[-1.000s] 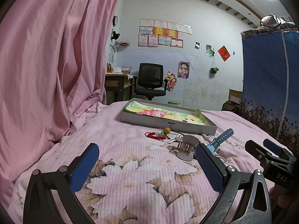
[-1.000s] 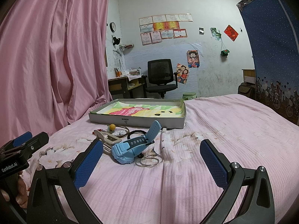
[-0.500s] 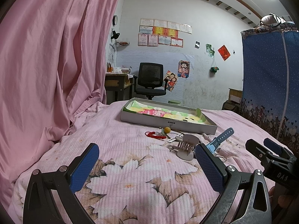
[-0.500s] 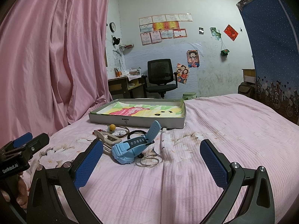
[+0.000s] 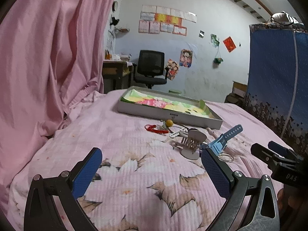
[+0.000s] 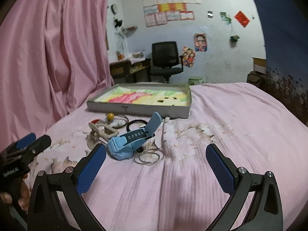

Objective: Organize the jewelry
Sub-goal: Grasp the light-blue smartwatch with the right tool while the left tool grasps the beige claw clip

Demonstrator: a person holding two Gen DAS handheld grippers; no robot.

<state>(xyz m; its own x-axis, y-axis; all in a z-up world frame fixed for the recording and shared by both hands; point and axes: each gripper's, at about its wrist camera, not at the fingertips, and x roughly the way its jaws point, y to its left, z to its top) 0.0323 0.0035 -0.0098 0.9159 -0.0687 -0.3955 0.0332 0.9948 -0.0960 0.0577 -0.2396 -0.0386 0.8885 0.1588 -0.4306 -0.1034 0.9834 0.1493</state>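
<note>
A grey tray [image 5: 169, 114] [image 6: 138, 108] with a colourful lining lies on the pink bed. In front of it sit a light blue watch [image 6: 132, 139] [image 5: 224, 137], thin metal bangles [image 6: 148, 156] [image 5: 226, 156], a beige hair claw [image 5: 190, 141] [image 6: 102, 131], a yellow bead [image 5: 169, 122] [image 6: 110, 116], a red cord [image 5: 154, 129] and a black hair tie [image 6: 136, 124]. My left gripper [image 5: 152, 171] is open, low over the bedspread, short of the hair claw. My right gripper [image 6: 156, 167] is open, just short of the bangles and watch.
A pink curtain [image 5: 48, 57] hangs along the left side. A blue fabric wardrobe [image 5: 277, 73] stands at the right. Beyond the bed are a black office chair [image 5: 151, 67] and a desk [image 5: 115, 71]. The right half of the bedspread [image 6: 240, 119] is bare.
Both grippers have tilted down and moved a little closer to the pile of jewelry. Both stay open, and the items on the bed have not moved.
</note>
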